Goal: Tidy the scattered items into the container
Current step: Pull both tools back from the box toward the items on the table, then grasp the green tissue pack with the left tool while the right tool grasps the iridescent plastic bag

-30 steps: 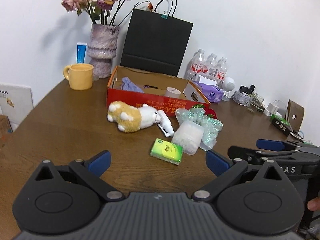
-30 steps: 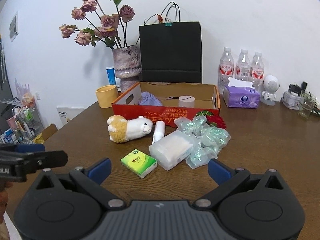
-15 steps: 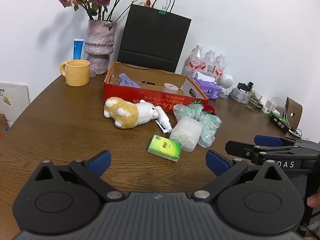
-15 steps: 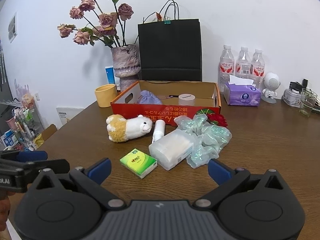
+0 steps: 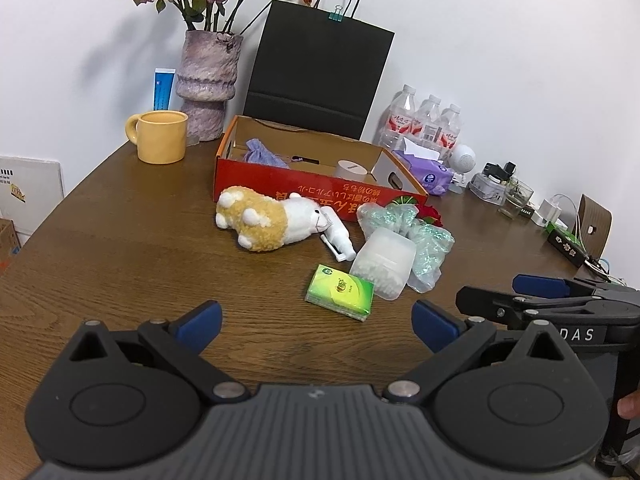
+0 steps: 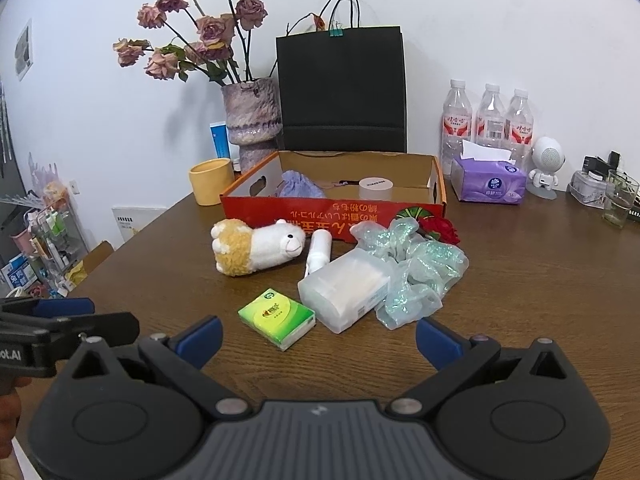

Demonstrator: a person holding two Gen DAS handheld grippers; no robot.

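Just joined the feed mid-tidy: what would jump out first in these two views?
The red cardboard box at mid-table draws the eye; a purple pouch and a tape roll lie inside it. In front of it lie a plush alpaca, a white spray bottle, a clear box of cotton swabs, a crumpled iridescent bag and a green tissue pack. The left claw and right claw are both open and empty.

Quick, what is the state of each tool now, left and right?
Left tool: open, holding nothing, above the table.
Right tool: open, holding nothing, facing the green tissue pack.
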